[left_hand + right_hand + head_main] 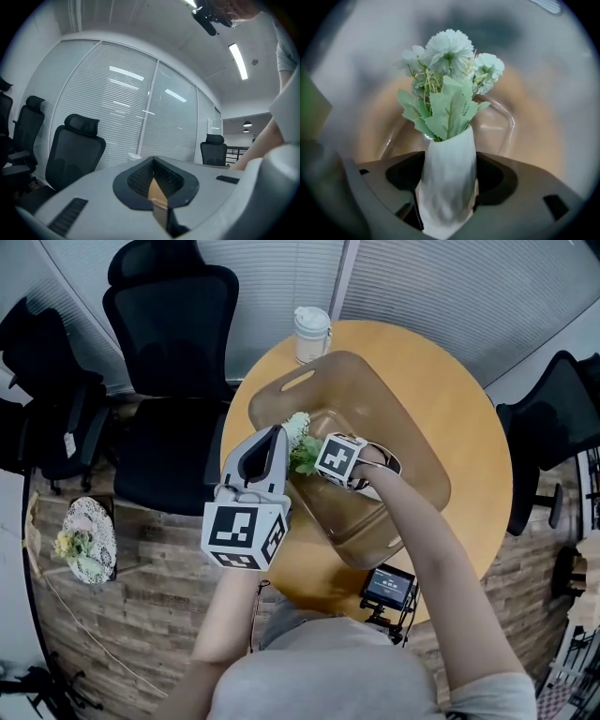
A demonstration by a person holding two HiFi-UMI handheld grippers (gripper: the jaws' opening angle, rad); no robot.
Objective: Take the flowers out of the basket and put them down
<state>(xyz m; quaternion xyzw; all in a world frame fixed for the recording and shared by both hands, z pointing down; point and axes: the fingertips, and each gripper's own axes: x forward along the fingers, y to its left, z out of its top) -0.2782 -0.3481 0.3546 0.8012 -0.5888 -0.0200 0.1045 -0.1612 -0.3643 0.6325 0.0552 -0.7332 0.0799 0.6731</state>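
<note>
The right gripper (pixel 449 180) fingers clamp the flowers' (pixel 450 51) white vase (pixel 446 154), blooms beyond the fingertips over the basket (pixel 375 399), whose rim the left gripper (pixel 157 194) seemingly pinches between shut fingers, so tilting could slide the smooth vase out.

Right gripper view: vase (pixel 447 187) bottom cut off by the lower edge, sides tucked betw. the jaws. The basket (pixel 525 133) behind it is all blur, rim barely readable. Head view: flowers (pixel 299 430) inside the basket mostly hidden by the right gripper (pixel 315 459). Left gripper (pixel 157 197) view: only a thin brown sliver of basket wall shows betw. the jaws, rest hidden. Screen (pixel 389 588) on the basket's near side is too small to read.
</note>
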